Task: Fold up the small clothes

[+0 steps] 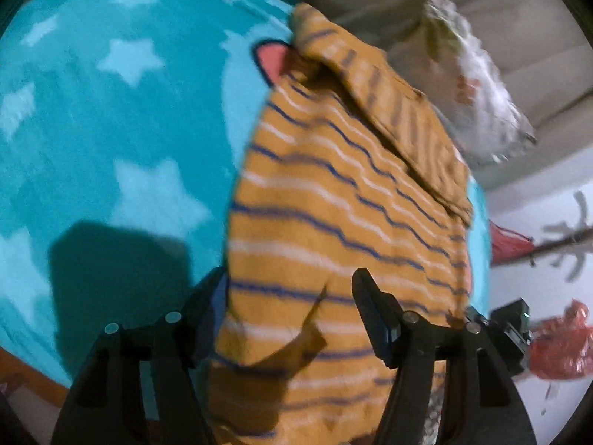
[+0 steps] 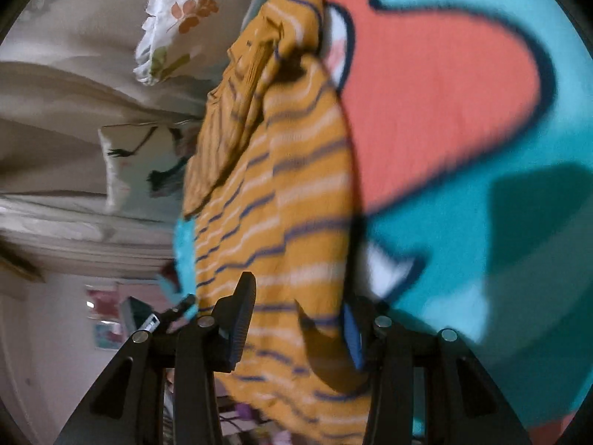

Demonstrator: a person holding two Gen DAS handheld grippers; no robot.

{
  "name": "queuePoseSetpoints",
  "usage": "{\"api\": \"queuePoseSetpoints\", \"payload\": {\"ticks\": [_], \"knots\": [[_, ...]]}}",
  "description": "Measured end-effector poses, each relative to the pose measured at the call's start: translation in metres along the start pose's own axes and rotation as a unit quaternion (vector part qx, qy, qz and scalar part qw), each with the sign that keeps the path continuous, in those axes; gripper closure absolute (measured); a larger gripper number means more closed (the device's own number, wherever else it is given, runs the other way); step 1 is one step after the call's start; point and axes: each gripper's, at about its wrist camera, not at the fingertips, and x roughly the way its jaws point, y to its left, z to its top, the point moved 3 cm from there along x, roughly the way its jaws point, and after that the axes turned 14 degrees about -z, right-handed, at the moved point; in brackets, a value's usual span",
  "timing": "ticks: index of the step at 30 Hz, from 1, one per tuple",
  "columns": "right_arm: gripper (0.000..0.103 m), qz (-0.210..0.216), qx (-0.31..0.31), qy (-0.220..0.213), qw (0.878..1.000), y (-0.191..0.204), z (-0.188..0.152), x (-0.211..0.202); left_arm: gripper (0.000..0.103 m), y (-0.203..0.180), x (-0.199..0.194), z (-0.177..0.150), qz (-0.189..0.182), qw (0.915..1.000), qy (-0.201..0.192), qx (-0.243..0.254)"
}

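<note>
Both my grippers, left [image 1: 292, 311] and right [image 2: 296, 319], sit open around the striped shirt [image 1: 333, 193], pads not pinching it. Everything's blurry, and the shirt's lower edge runs off frame over the blanket [image 1: 111, 118].

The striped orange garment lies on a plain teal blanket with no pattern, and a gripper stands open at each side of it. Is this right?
One detail is wrong: the blanket is not plain. The left wrist view shows pale stars on it. The orange garment does lie on it.
</note>
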Motion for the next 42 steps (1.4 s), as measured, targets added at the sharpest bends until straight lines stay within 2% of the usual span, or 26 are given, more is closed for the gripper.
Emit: {"api": "queuePoseSetpoints", "payload": {"ticks": [6,10,13,14,16,17,18,19,20,23,29,32,36,39,42], "knots": [[0.057,0.007,-0.002,-0.002,1.0,0.001,-0.046,0.0,0.041,-0.009,-0.004,-0.049,-0.037,0.9988,0.027,0.016],[0.058,0.019,0.019,-0.01,1.0,-0.006,-0.068,-0.002,0.043,-0.012,-0.01,-0.071,-0.042,0.9986,0.029,0.013],[0.06,0.009,0.017,-0.019,1.0,-0.005,-0.08,-0.003,0.045,-0.016,-0.011,-0.082,-0.037,0.9988,0.03,0.014],[0.06,0.006,0.015,-0.021,1.0,-0.004,-0.082,-0.003,0.052,-0.014,-0.011,-0.082,-0.034,0.9988,0.031,0.014],[0.064,-0.005,0.008,-0.026,1.0,0.0,-0.089,-0.003,0.071,-0.013,-0.01,-0.082,-0.011,0.9993,0.031,0.014],[0.067,-0.011,0.005,-0.026,1.0,0.001,-0.091,-0.003,0.091,-0.011,-0.01,-0.081,0.004,0.9993,0.034,0.011],[0.069,-0.02,0.002,-0.027,0.999,0.002,-0.095,-0.002,0.093,-0.007,-0.01,-0.081,0.016,0.9992,0.037,0.002],[0.076,-0.034,-0.003,-0.03,0.999,0.003,-0.097,-0.002,0.093,-0.004,-0.013,-0.08,0.014,0.9993,0.032,-0.008],[0.089,-0.052,-0.006,-0.03,0.998,0.006,-0.097,0.0,0.094,-0.003,-0.016,-0.079,0.019,0.9994,0.027,-0.012],[0.094,-0.092,-0.014,-0.034,0.995,0.011,-0.097,-0.003,0.094,-0.003,-0.026,-0.079,0.03,0.9994,0.015,-0.011],[0.096,-0.082,-0.019,-0.066,0.994,0.012,-0.109,-0.033,0.095,-0.017,-0.06,-0.091,0.011,0.9999,-0.004,0.012],[0.096,-0.072,-0.016,-0.063,0.995,0.008,-0.125,-0.048,0.095,-0.027,-0.074,-0.108,0.006,0.9995,0.001,0.031],[0.096,-0.075,-0.017,-0.049,0.996,0.004,-0.155,-0.059,0.095,-0.021,-0.078,-0.131,0.014,0.9989,0.022,0.039],[0.096,-0.092,-0.018,-0.038,0.995,-0.001,-0.165,-0.053,0.095,-0.001,-0.072,-0.136,0.015,0.9992,0.035,0.012],[0.096,-0.09,-0.007,-0.032,0.995,-0.001,-0.158,-0.05,0.095,0.004,-0.074,-0.127,-0.001,0.9996,0.026,-0.013]]}}
